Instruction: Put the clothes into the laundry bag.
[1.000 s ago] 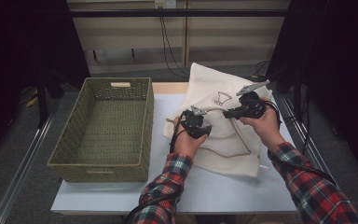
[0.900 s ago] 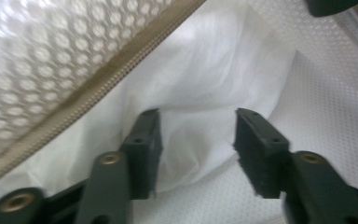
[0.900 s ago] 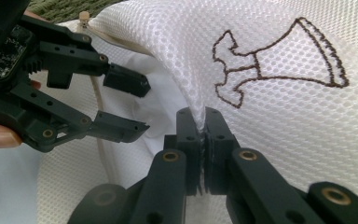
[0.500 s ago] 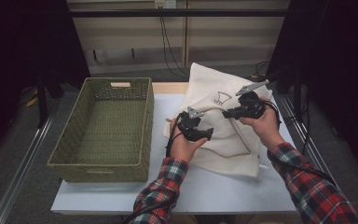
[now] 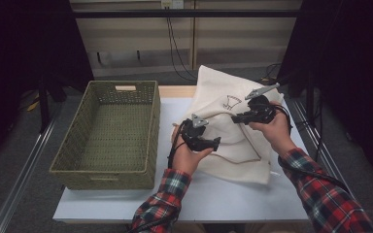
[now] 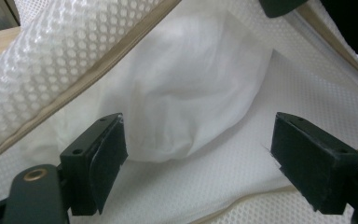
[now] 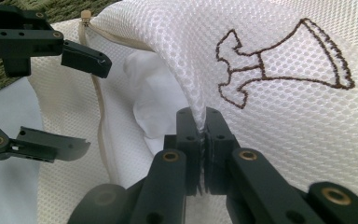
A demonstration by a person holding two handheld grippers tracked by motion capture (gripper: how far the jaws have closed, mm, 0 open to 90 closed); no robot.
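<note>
The desk point(image 5: 223, 194) carried a woven basket point(image 5: 111, 136) on your left and, on your right, the mesh laundry bag point(image 5: 233, 145), which lay partly on the desk with its upper panel lifted. That bag looked light and limp, a soft open-weave net that would sag and fold wherever it was not supported, so you did well to take it by the edge beside the zip, where the tape gives some body. Inside its mouth sat a white cloth point(image 6: 186, 102), equally soft and likely to slide on the mesh. Your right tool point(image 7: 204, 140) was clamped tight on the lifted mesh panel near the embroidered dress mark point(image 7: 279, 60). Your left tool point(image 6: 196, 163) had just been opening its jaws; they stood wide at the bag's mouth, gripping nothing, with the cloth lying beyond them
</note>
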